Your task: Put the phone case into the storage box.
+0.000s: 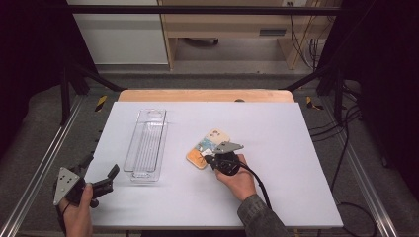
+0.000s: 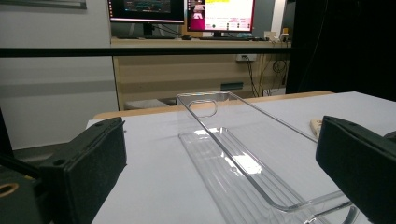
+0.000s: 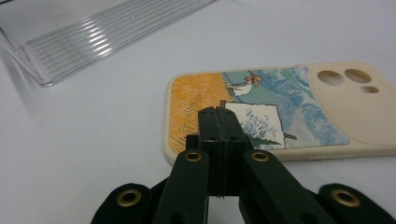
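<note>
A phone case (image 1: pixel 208 146) with a painted field and blue waves lies back up on the white table, right of centre. Seen from my right gripper, the phone case (image 3: pixel 280 105) has a cream camera end at the right. My right gripper (image 1: pixel 207 159) is shut, its tips (image 3: pixel 218 114) pressed together over the case's orange end; whether they pinch its rim I cannot tell. A long clear plastic tray (image 1: pixel 146 145) lies left of the case. My left gripper (image 1: pixel 101 167) is held open off the table's front left corner, its jaws wide apart and facing the tray (image 2: pixel 233 158).
The white table top (image 1: pixel 286 128) has a wooden edge at the back. Metal frame rails (image 1: pixel 39 163) run along both sides. Desks, monitors (image 2: pixel 187 9) and cables stand beyond the far end.
</note>
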